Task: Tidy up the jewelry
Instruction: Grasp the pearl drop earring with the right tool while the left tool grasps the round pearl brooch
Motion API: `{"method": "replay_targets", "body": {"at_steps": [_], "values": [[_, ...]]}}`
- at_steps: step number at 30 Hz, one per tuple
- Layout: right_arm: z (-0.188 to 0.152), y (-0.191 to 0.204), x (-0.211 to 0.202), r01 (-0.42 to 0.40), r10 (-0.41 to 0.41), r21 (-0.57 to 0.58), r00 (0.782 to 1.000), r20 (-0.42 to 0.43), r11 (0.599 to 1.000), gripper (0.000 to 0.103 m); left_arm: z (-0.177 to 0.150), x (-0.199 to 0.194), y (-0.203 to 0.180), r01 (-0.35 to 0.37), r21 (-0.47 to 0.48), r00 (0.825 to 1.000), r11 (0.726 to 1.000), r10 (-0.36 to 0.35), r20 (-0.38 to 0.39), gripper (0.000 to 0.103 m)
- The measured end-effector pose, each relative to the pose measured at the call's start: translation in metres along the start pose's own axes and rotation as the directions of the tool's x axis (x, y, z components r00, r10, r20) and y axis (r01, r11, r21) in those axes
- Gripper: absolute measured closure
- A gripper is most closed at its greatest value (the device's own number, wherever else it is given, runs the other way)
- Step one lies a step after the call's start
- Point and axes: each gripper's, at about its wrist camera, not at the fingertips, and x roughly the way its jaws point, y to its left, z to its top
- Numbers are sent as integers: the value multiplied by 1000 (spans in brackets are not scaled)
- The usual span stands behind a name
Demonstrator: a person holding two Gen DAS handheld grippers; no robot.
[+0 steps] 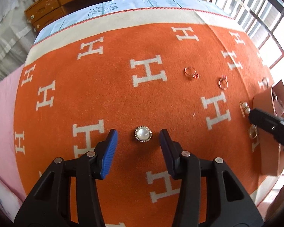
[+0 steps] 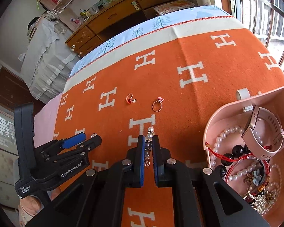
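A round pearl brooch [image 1: 143, 134] with a rhinestone rim lies on the orange blanket [image 1: 123, 98], between the fingers of my open left gripper [image 1: 138, 136], apart from both pads. That gripper also shows in the right wrist view [image 2: 85, 139]. My right gripper [image 2: 147, 141] is shut on a pearl bead earring [image 2: 150, 132] that lies on the blanket; its beads stick out past the fingertips. Two rings with red stones [image 1: 191, 72] [image 1: 223, 82] lie farther out. The pink jewelry box [image 2: 270, 102] stands at the right.
The box holds a pink watch [image 2: 263, 130], pearl strands, black beads and several other pieces. Another small gold piece [image 1: 253, 132] lies by the right gripper's finger [image 1: 265, 122]. A wooden dresser [image 2: 123, 13] stands beyond the bed; a barred window [image 2: 265, 9] is at the right.
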Motion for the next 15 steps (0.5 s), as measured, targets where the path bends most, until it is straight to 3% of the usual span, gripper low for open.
{"method": "replay_targets", "body": {"at_steps": [6,10,15], "values": [[-6,-5,-6,-1,1,-8,1000,13,1000,96,-7,-3,-5,-6,103,998,995,0,58,61],[-12,-7,-9,-15,15,-8,1000,14,1000,96,-13,-4,-3,41,161,994,986,-57,96,72],[-18,-7,-13,-25,25,-19,999,22,1000,96,-13,-1,8,118,138,986,983,-132,102,78]]}}
